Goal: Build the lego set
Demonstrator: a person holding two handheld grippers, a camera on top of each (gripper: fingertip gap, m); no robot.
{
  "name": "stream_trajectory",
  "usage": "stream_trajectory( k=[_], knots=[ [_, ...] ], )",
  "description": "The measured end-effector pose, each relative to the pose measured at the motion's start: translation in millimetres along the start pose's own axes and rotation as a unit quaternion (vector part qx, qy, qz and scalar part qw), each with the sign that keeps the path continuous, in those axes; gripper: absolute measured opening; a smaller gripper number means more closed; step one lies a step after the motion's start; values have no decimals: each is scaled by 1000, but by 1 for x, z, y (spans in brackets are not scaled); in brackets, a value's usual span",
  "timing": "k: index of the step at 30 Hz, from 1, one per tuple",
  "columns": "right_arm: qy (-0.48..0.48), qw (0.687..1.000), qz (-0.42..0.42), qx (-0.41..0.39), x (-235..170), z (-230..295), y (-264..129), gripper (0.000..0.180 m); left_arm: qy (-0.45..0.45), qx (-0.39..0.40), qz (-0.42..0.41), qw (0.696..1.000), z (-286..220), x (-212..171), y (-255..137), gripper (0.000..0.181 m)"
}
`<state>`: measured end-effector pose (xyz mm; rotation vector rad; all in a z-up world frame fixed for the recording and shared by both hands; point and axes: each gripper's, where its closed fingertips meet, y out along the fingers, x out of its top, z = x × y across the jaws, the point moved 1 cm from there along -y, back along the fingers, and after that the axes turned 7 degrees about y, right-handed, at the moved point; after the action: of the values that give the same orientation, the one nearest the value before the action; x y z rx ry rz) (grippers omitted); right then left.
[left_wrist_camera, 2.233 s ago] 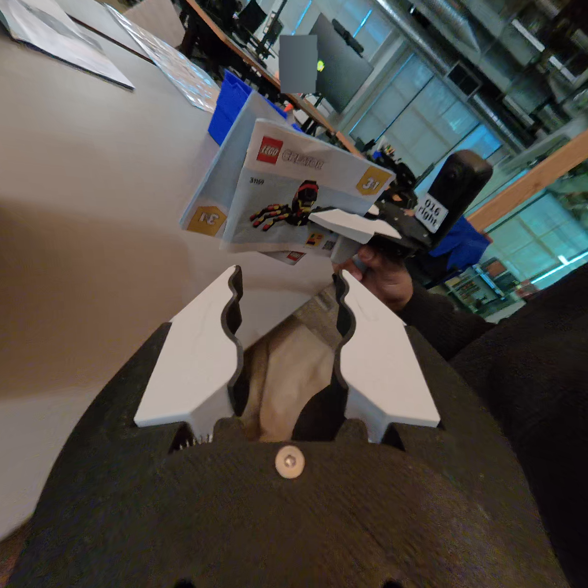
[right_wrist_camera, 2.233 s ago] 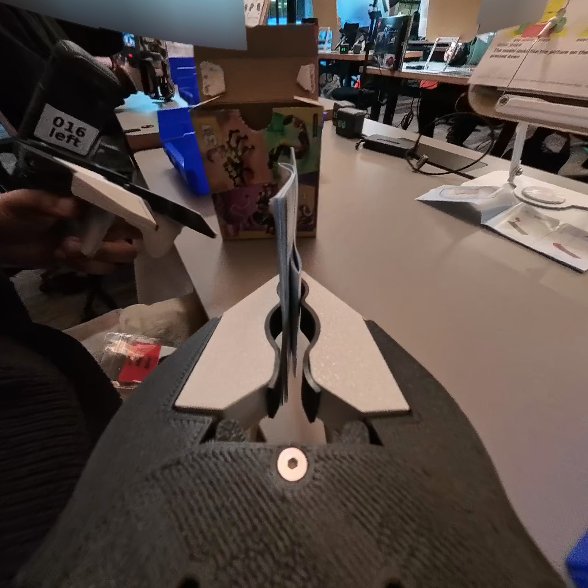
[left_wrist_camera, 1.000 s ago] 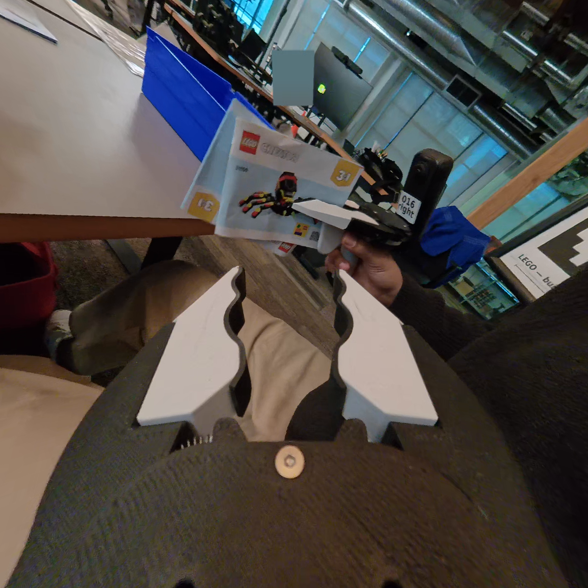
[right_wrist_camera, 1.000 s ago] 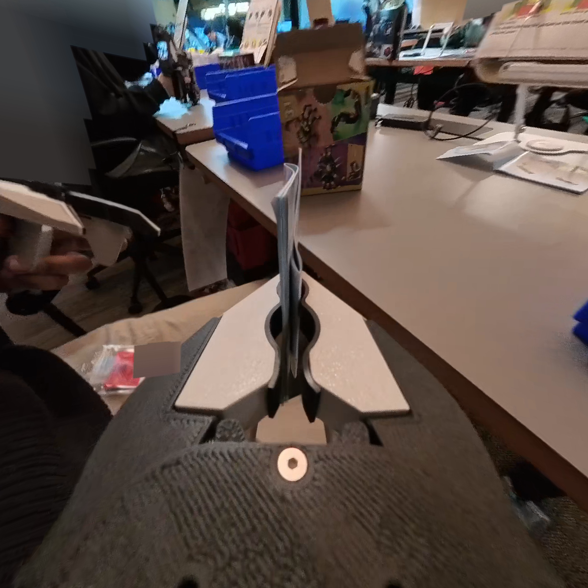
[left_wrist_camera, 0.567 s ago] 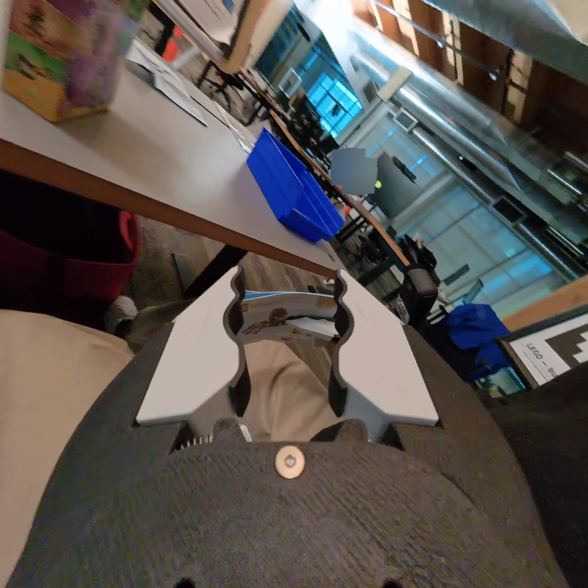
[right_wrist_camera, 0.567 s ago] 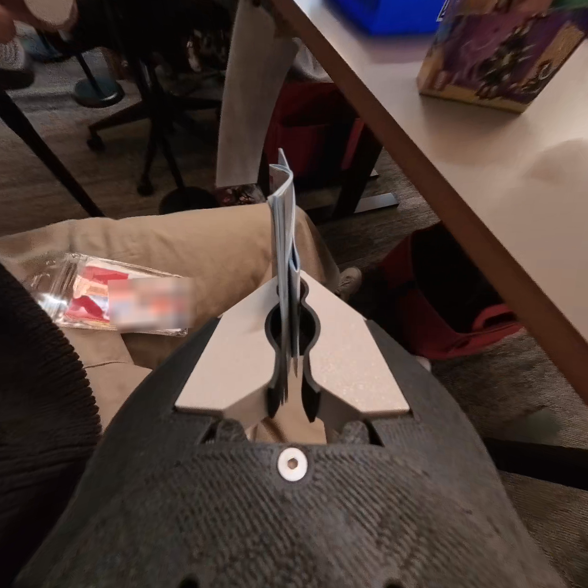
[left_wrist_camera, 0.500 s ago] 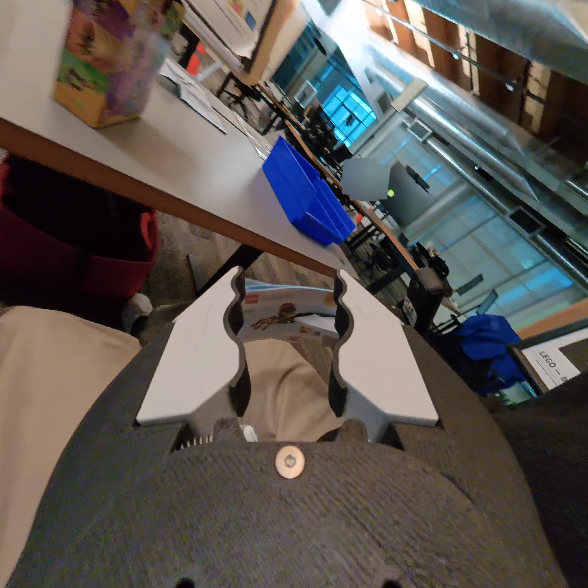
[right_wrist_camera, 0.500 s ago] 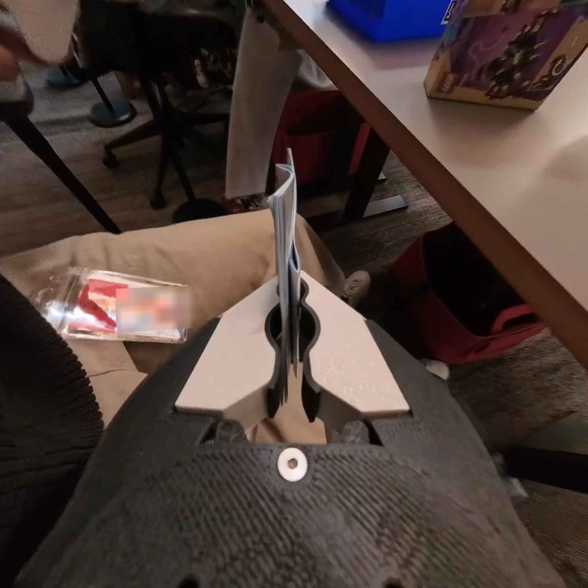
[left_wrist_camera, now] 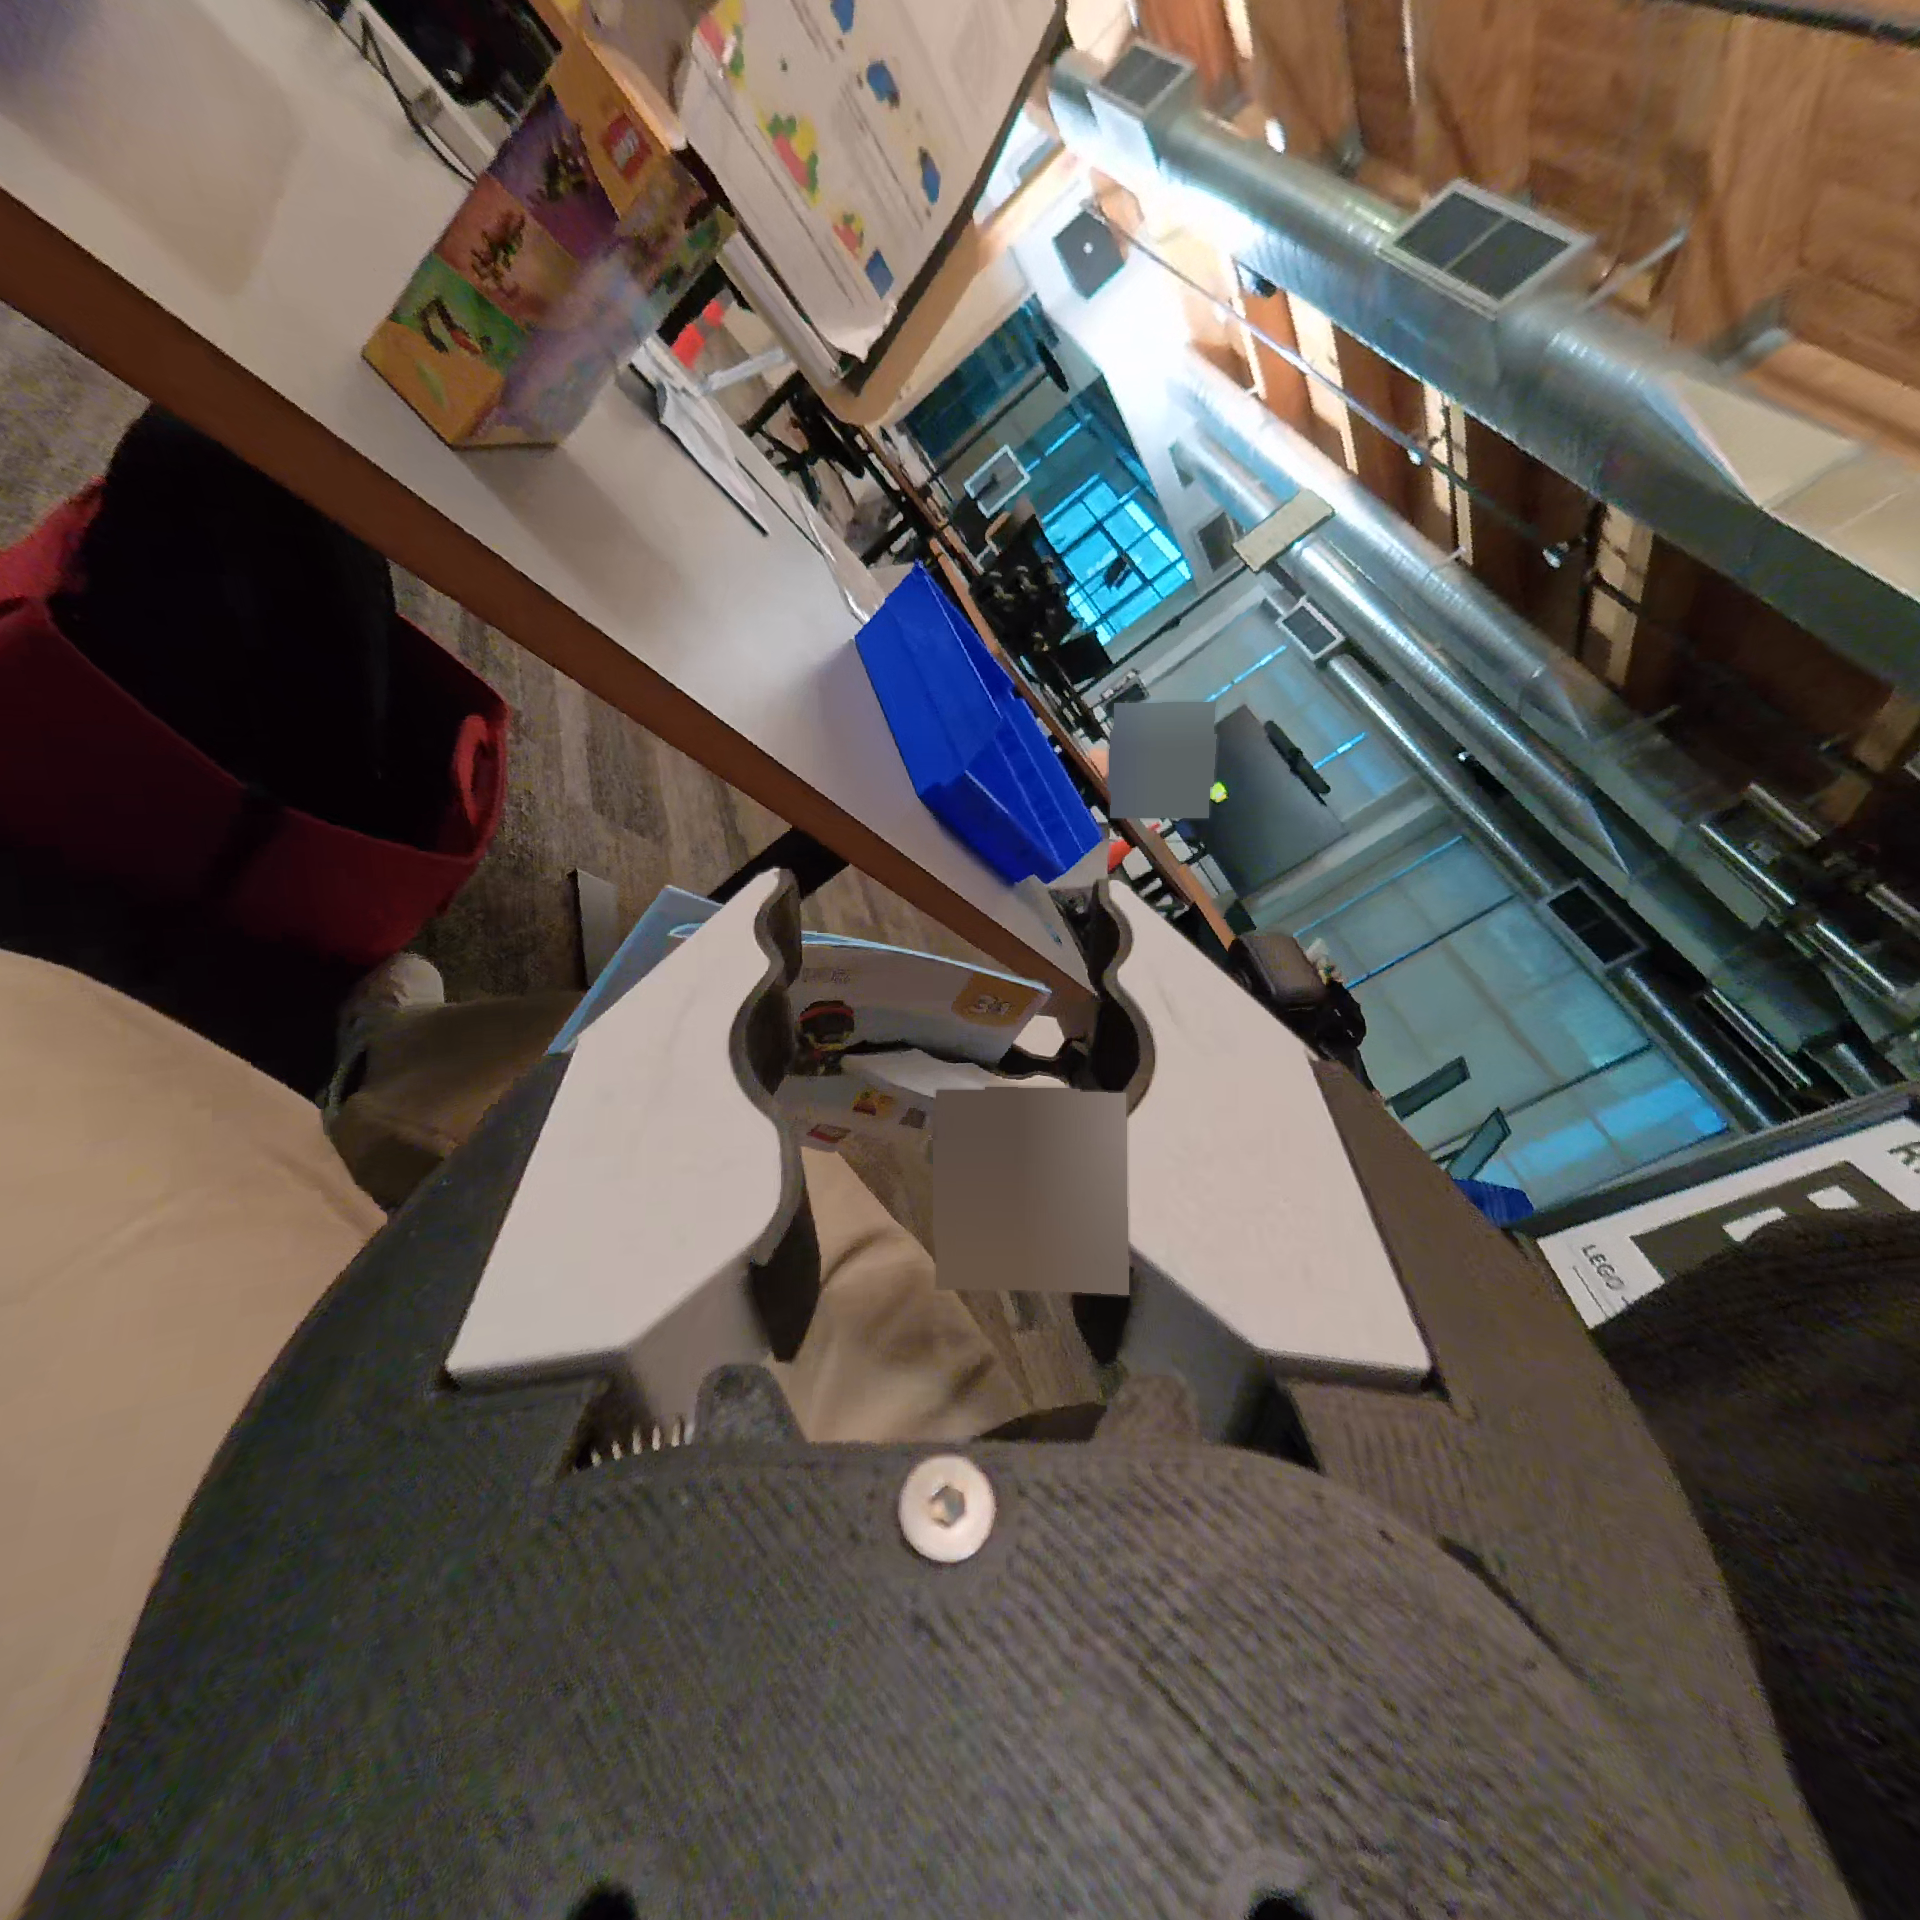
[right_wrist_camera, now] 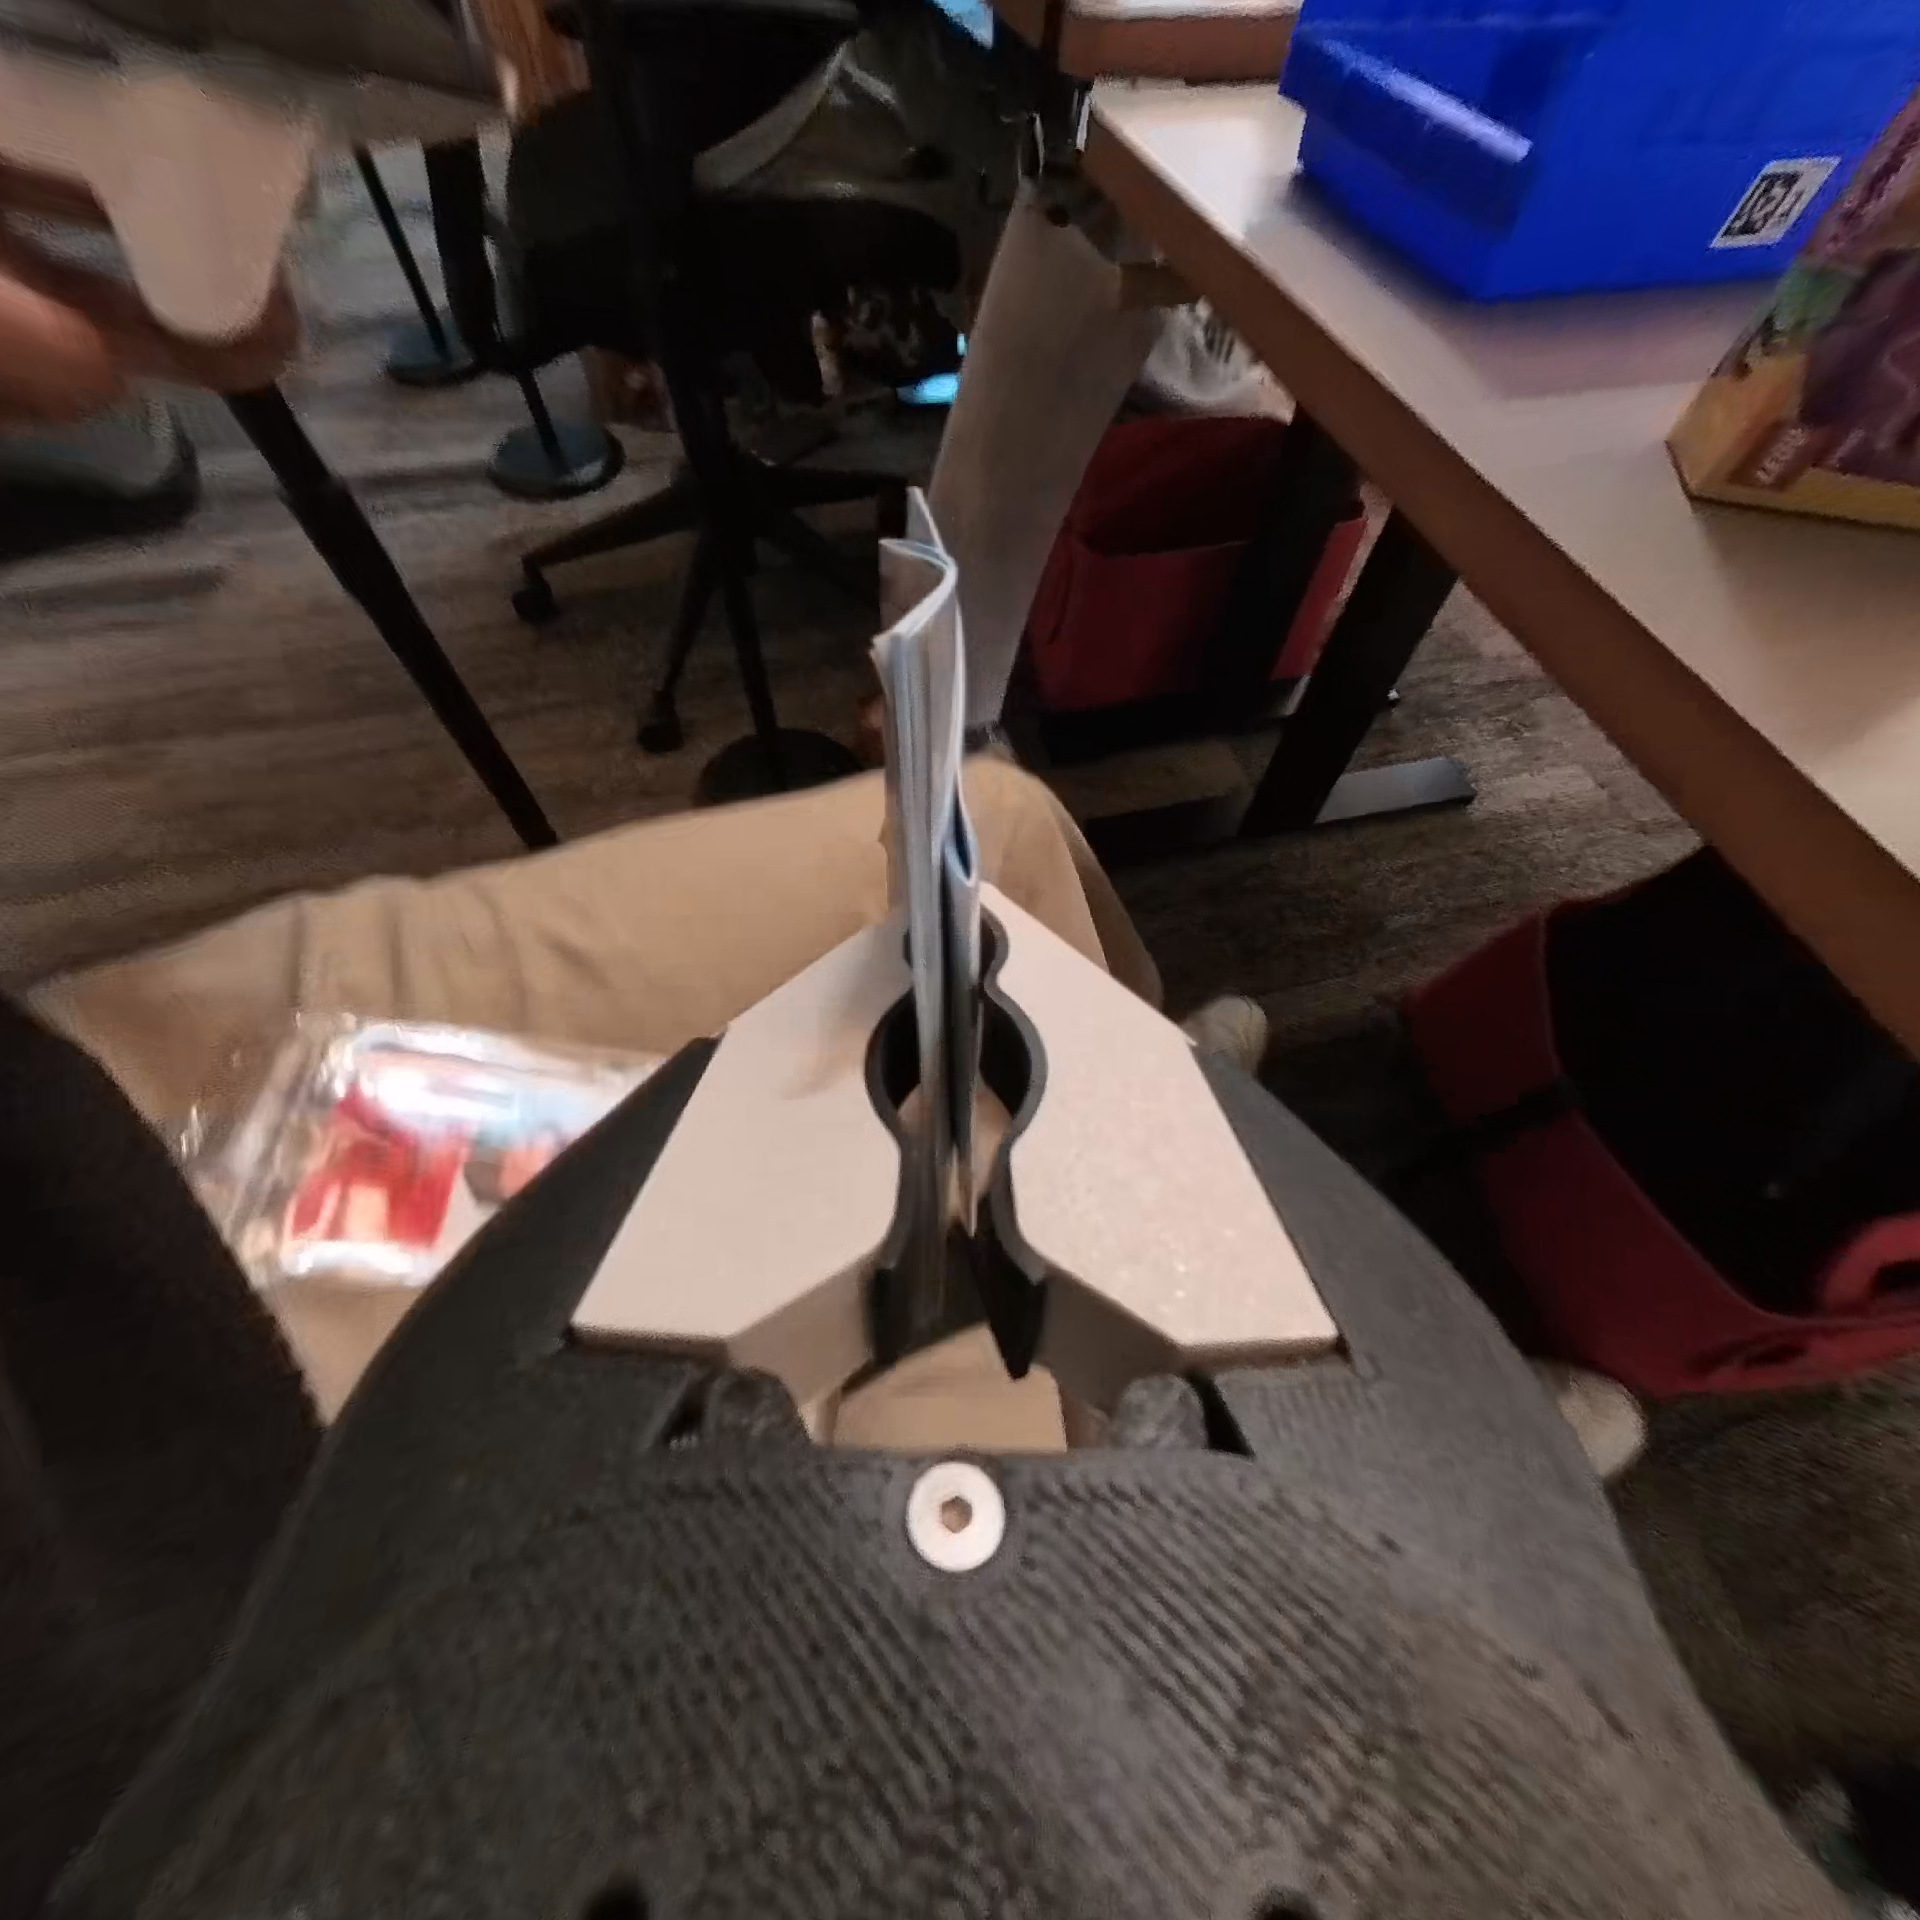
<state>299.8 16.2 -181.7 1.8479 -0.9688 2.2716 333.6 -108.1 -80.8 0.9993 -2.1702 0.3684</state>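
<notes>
My right gripper (right_wrist_camera: pixel 951 935) is shut on the edge of a thin stack of instruction booklets (right_wrist_camera: pixel 920 727), held upright over the person's lap below the table edge. The booklets also show in the left wrist view (left_wrist_camera: pixel 904 1013), seen between the fingers of my left gripper (left_wrist_camera: pixel 940 899), which is open and empty and held a little way off from them. A clear bag of red and black lego pieces (right_wrist_camera: pixel 405 1153) lies on the person's tan trouser leg. The colourful lego set box stands on the table (left_wrist_camera: pixel 540 291), also at the right edge of the right wrist view (right_wrist_camera: pixel 1829 384).
The grey table (right_wrist_camera: pixel 1538 468) with a brown edge runs along the right. A blue bin (right_wrist_camera: pixel 1600 135) sits on it, also seen in the left wrist view (left_wrist_camera: pixel 966 727). A red and black bag (right_wrist_camera: pixel 1683 1164) and chair legs (right_wrist_camera: pixel 717 582) are under the table. One gripper's finger ends stand about 15 cm off the other's.
Both grippers have come down from the tabletop to lap height below the table edge. The right stays shut on the booklets. The left has stayed open and now frames the booklets between its fingers.
</notes>
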Motion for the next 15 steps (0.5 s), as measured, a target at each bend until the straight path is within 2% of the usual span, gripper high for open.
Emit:
stream_trajectory(
  k=[2, 5, 7, 10, 12, 14, 15],
  knots=[
    [28, 999, -39, 11, 24, -6, 16, 1, 14, 19, -17, 1000, 5, 7, -1, 53],
    [78, 990, -119, 5, 88, -27, 57, 0, 48, 63, -61, 995, 15, 24, -4, 52],
    [84, 983, -142, -85, 134, -64, 98, 0, 71, 75, -80, 991, 18, 35, -3, 52],
    [-20, 957, -210, -199, 224, -110, 154, 0, 91, 64, -54, 992, 20, 33, 11, 50],
    [-77, 937, -239, -244, 280, -138, 191, 0, 73, 38, -6, 997, 24, 19, 25, 50],
    [-98, 935, -209, -270, 314, -170, 241, 1, 40, 15, 32, 999, 30, 5, 36, 50],
    [-87, 939, -174, -283, 318, -189, 267, 13, 21, 5, 42, 999, 33, 3, 40, 49]
  ],
)
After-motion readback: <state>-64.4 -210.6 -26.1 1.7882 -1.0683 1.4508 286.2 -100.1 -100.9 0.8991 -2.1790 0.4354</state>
